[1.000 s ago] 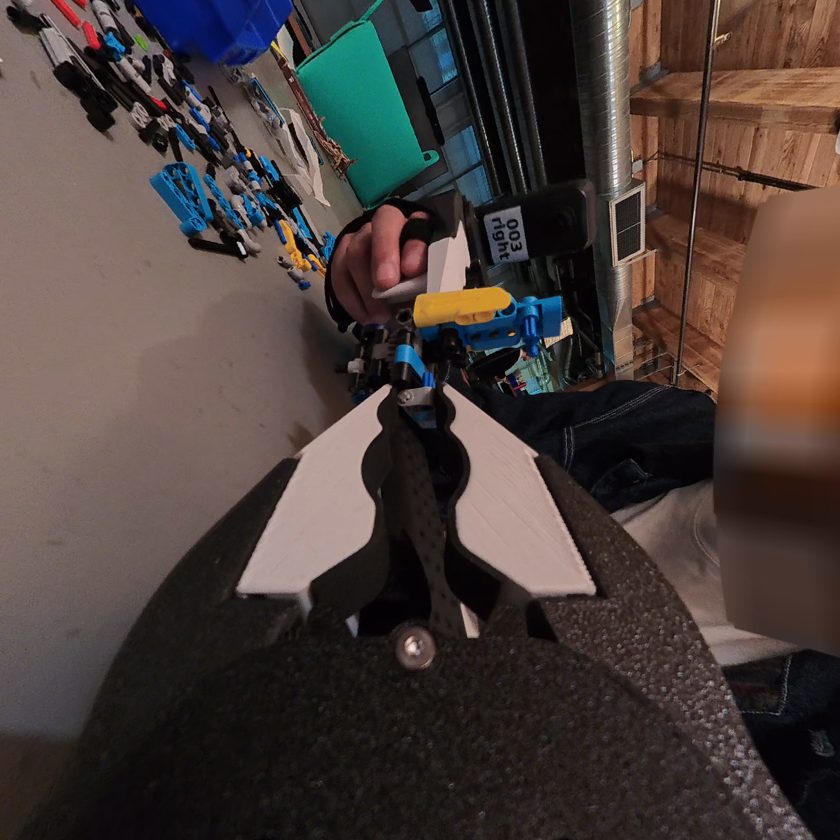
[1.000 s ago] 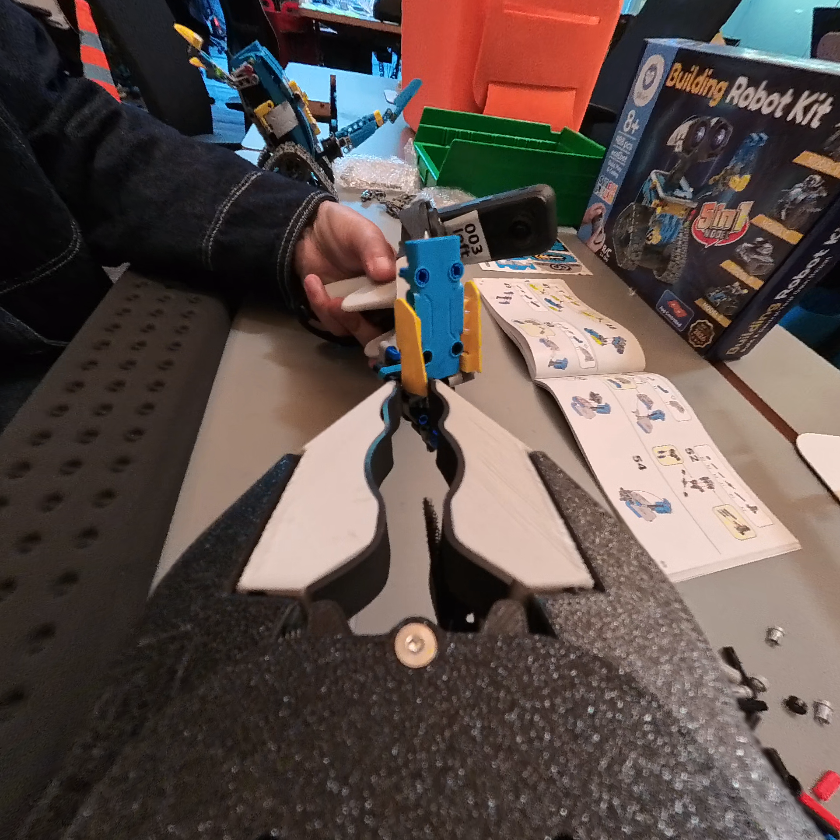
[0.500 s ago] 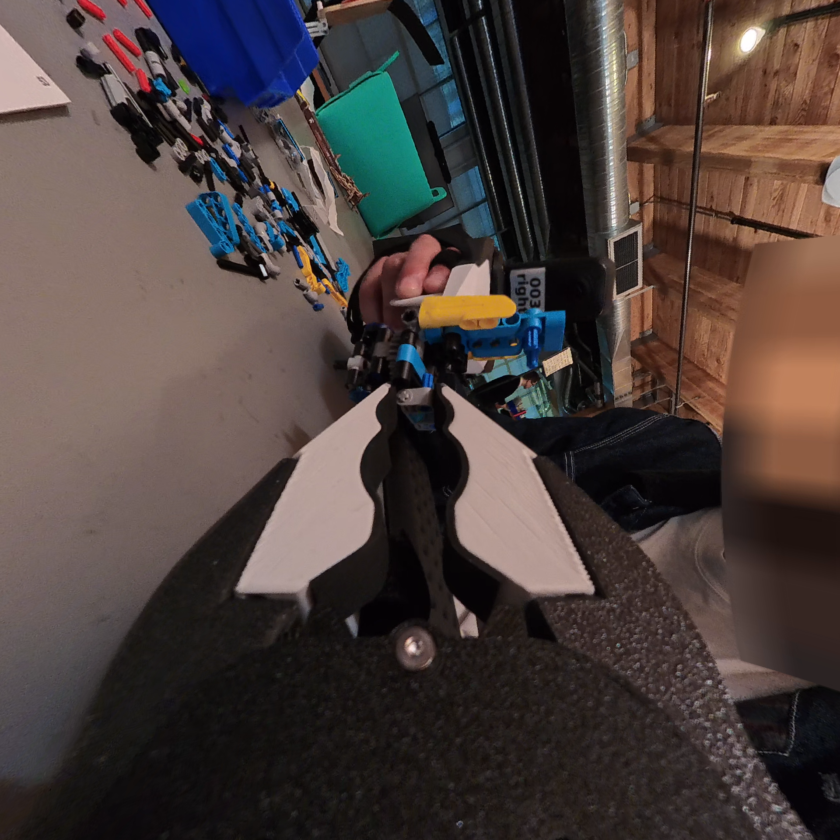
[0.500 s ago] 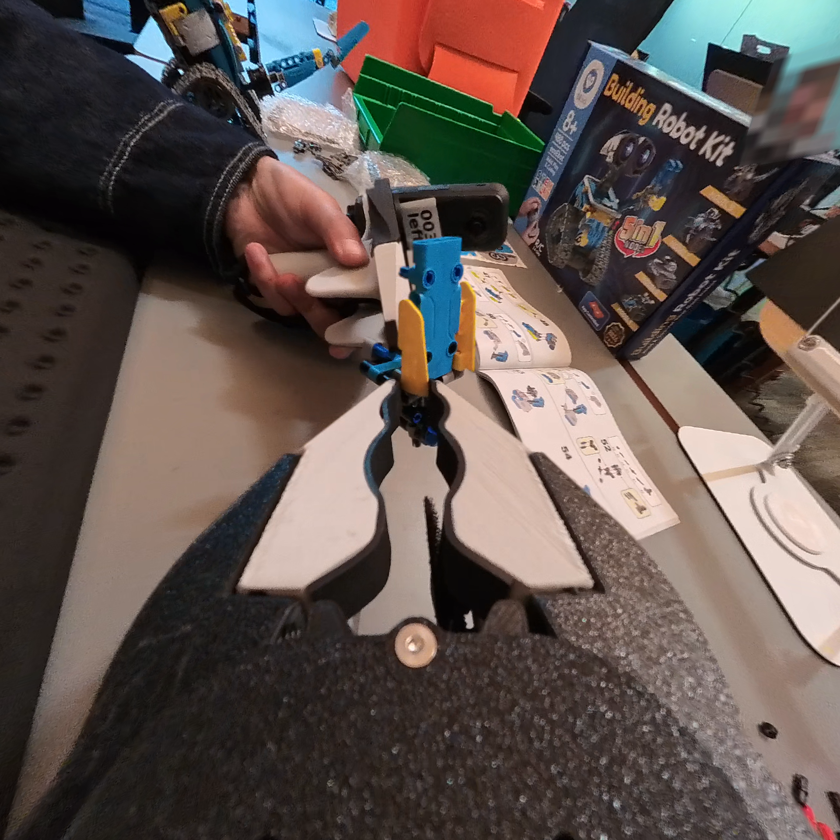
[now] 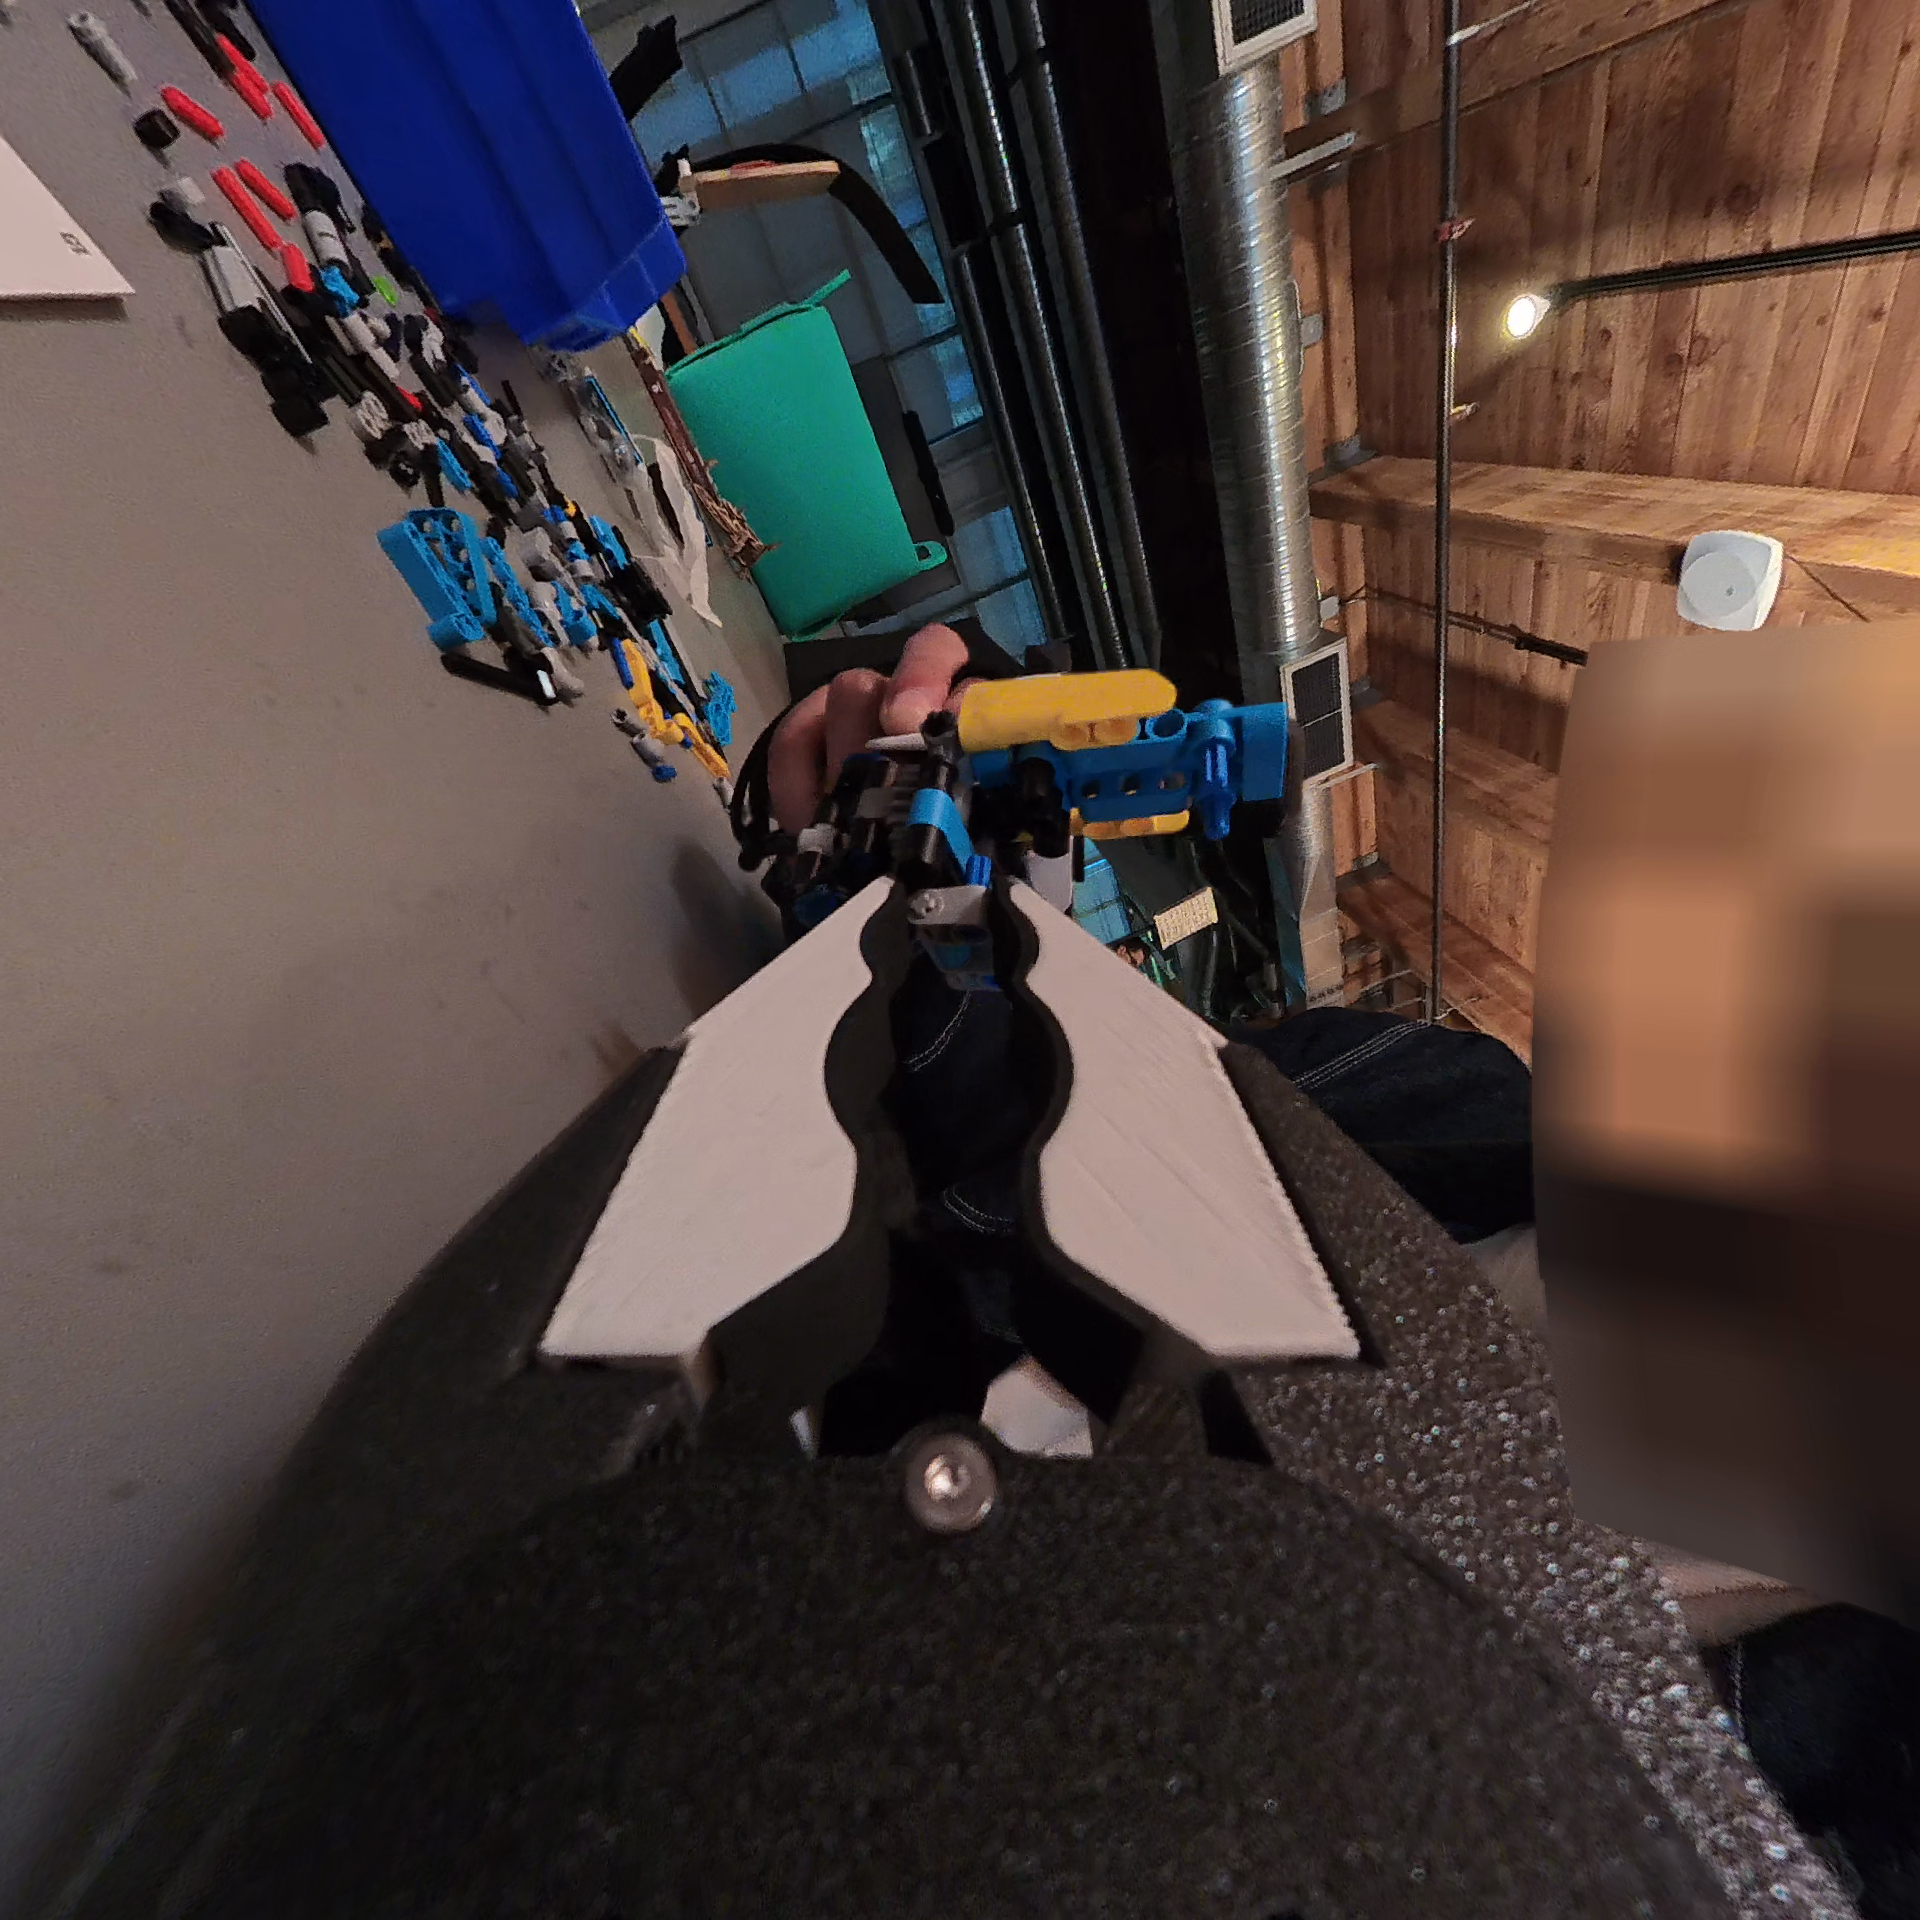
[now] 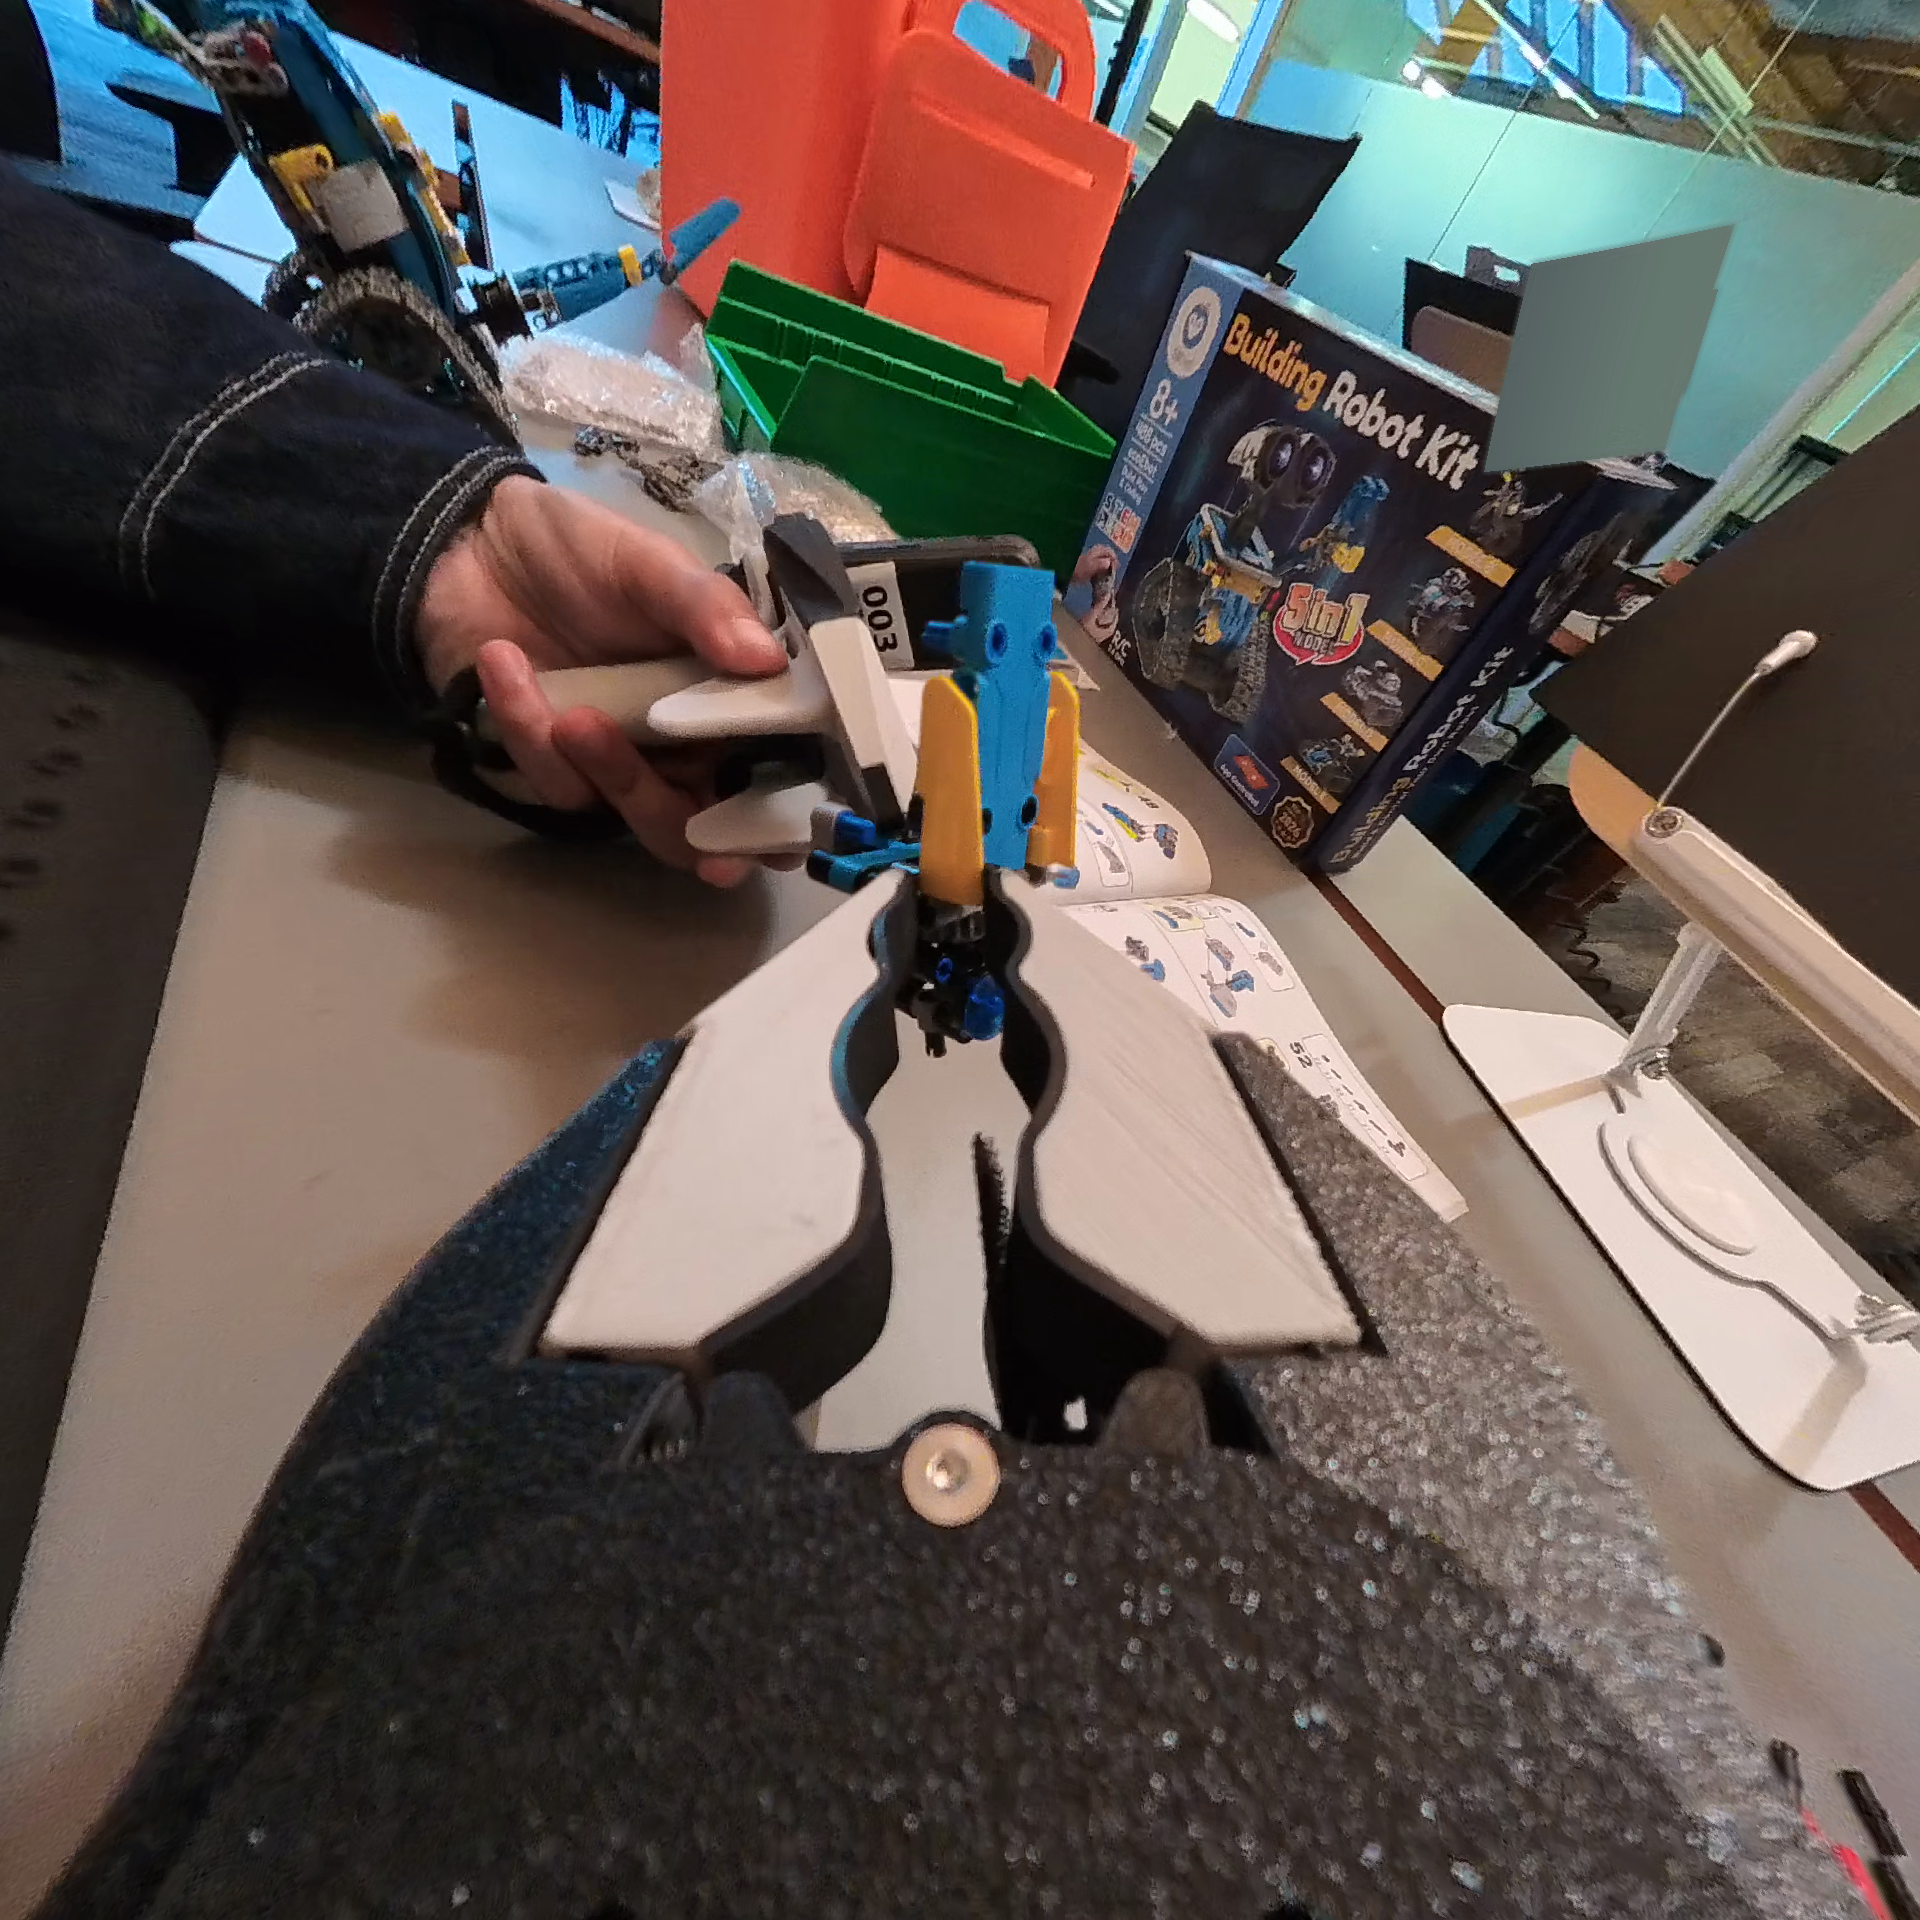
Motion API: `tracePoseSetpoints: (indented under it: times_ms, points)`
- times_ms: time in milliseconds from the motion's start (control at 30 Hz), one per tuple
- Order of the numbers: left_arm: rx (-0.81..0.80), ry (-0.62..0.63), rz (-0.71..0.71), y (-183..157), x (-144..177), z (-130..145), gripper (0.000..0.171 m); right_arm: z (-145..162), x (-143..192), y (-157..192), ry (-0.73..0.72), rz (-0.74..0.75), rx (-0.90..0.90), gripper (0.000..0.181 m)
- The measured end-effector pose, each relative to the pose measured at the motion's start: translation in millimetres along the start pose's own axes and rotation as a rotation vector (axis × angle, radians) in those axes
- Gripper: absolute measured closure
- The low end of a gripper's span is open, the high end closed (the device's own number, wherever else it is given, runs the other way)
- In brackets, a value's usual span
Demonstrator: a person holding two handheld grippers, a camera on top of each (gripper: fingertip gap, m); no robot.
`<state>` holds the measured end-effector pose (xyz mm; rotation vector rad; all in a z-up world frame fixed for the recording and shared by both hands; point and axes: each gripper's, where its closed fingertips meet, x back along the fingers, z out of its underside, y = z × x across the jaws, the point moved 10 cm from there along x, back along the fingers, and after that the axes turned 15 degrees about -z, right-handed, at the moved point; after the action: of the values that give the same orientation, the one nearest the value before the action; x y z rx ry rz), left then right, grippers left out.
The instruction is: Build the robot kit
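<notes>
Claws, both yours, are pinching 1 blue-and-yellow brick assembly: right claw at centre frame, its long axis pointing up-frame; left claw gripping crosswise.

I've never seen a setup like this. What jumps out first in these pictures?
A small blue-and-yellow brick model, pinched at once by the right tool and the left tool above the grey table. Behind it stand a dark kit box and an open instruction booklet. Loose bricks lie scattered beside a blue bin.
</notes>
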<state>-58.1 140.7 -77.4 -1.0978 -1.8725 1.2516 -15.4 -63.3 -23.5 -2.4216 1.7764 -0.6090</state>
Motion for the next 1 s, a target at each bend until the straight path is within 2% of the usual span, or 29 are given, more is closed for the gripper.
tracePoseSetpoints:
  times_ms: [100, 200, 367, 600, 667, 1000]
  points:
    - [-0.022, -0.018, -0.014, -2, 1, -2, 0.158, -1, -1, -1, -0.014, 0.038, -0.018, 0.165]
    - [-0.001, -0.084, -0.028, 0, 3, -4, 0.158, -2, -6, 0, 0.012, 0.096, -0.048, 0.149]
    - [0.046, -0.205, -0.022, -1, 2, -2, 0.158, -4, -25, 7, 0.123, 0.310, -0.025, 0.142]
    - [0.096, -0.305, -0.030, -4, -2, 4, 0.157, -9, -31, 8, 0.110, 0.373, -0.095, 0.134]
    - [0.124, -0.334, -0.014, -4, -2, 5, 0.157, -11, -33, 9, 0.111, 0.389, -0.079, 0.138]
    - [0.109, -0.303, -0.006, -6, -3, 6, 0.157, -14, -28, 9, 0.162, 0.374, 0.005, 0.144]
